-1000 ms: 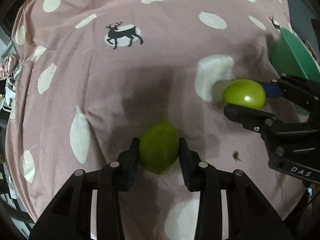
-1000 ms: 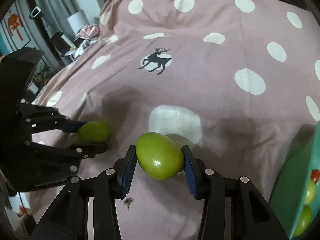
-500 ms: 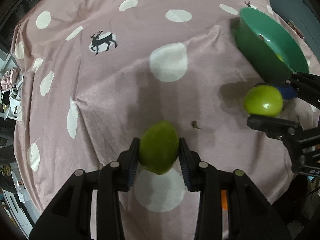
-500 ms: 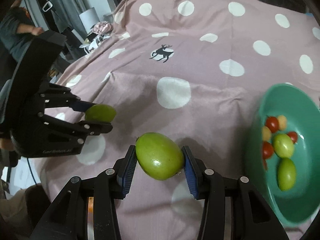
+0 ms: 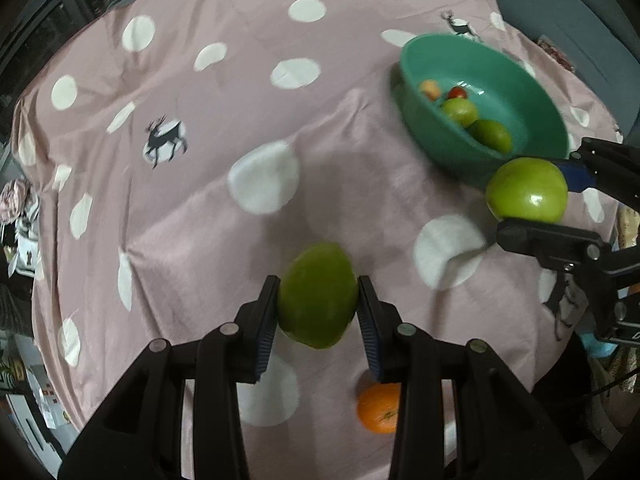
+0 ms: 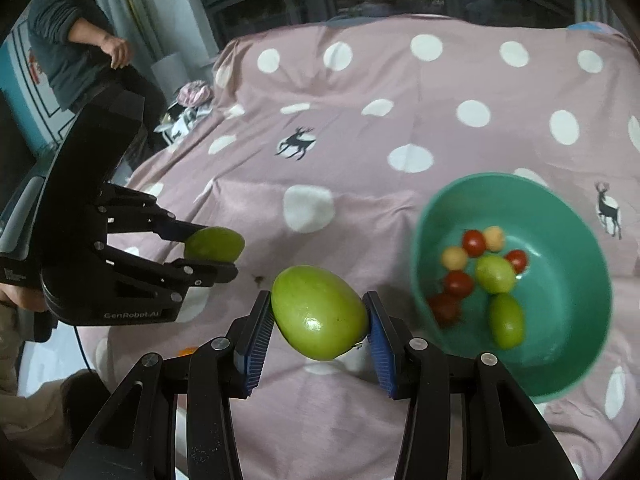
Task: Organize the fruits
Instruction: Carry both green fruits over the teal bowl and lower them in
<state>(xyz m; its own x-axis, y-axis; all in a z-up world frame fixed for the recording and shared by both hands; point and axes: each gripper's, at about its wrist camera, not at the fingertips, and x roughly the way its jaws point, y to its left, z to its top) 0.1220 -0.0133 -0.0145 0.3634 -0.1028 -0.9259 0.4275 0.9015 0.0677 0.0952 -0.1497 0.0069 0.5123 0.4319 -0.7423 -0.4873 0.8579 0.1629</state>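
Nearest the left wrist camera, the left gripper [image 5: 318, 312] is clamped on a dull green egg-shaped fruit [image 5: 318, 294], blue pads pressing its two flanks; the fruit's long axis runs forward along the fingers, its narrower end pointing away from the camera, and it hangs above the cloth. Just below the right finger a small round orange fruit [image 5: 379, 408] lies on the pink cotton tablecloth with white dots and deer prints [image 5: 200, 184], partly hidden by the finger. In the right wrist view the right gripper [image 6: 318, 326] pinches a glossy light-green oval fruit [image 6: 319, 312], held off the cloth with its long axis lying across the gap from pad to pad, tilted so the left end sits higher than the right. Farther to the right stands the round teal plastic bowl [image 6: 580, 264] on the cloth, holding two green oval fruits [image 6: 506, 320], several small red tomatoes [image 6: 459, 283] and two pale yellow ones; the bowl is blurred. The glossy fruit hangs near the bowl's rim but outside it. Beyond the table's left edge a person in a dark grey top [image 6: 68, 48] stands by the curtains.
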